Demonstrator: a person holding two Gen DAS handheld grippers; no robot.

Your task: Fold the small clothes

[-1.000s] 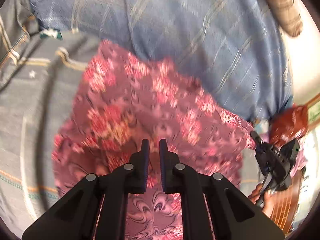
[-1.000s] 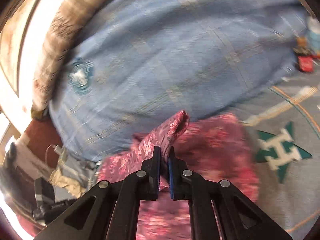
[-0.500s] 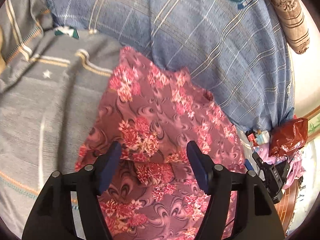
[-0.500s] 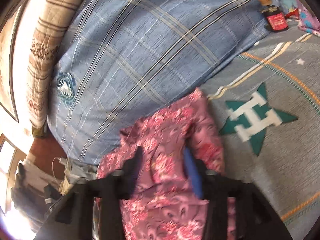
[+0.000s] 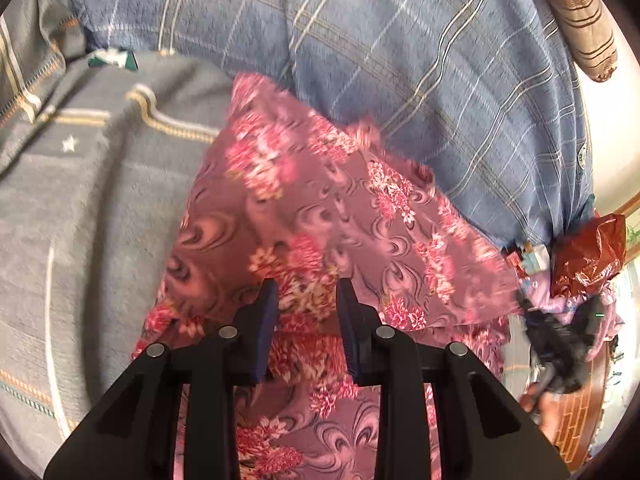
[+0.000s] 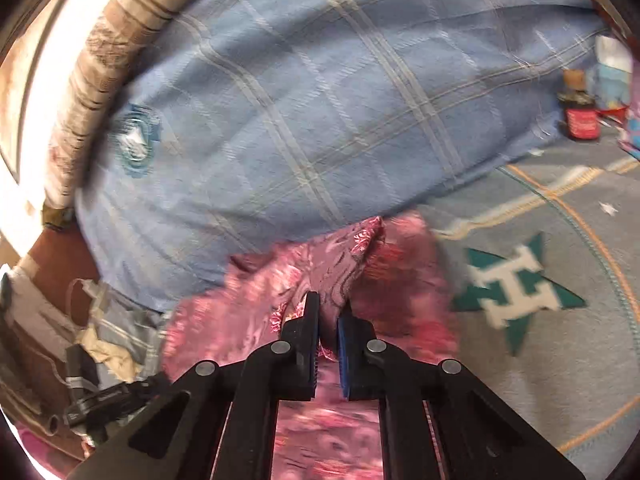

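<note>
A grey blanket (image 5: 92, 208) with tan and orange stitched lines, a small white star and a teal star badge (image 6: 520, 288) bearing a white letter "H" covers the surface, and a large blue plaid pillow (image 5: 400, 80) lies along its far side. The left gripper (image 5: 306, 300) has its jaws partly apart, a clear gap between the blue pads, with the pink floral garment (image 5: 320, 220) lying beneath and between them; whether the pads touch the cloth cannot be told. The right gripper (image 6: 328, 320) has its jaws drawn narrow and pinches a raised fold of the same garment (image 6: 344, 264), which stands up in a ridge just ahead of the fingertips. The cloth is mauve-pink with dark swirls and clusters of red, pink and cream flowers, rumpled, resting on the blanket with its far edge against the pillow. The pillow carries a round teal crest (image 6: 136, 140) whose lettering is too blurred to read. Farther out stand a striped brown bolster (image 5: 580, 20), a crumpled red bag (image 5: 588, 252) and a dark bottle with a red label (image 6: 580, 112), its print illegible.
</note>
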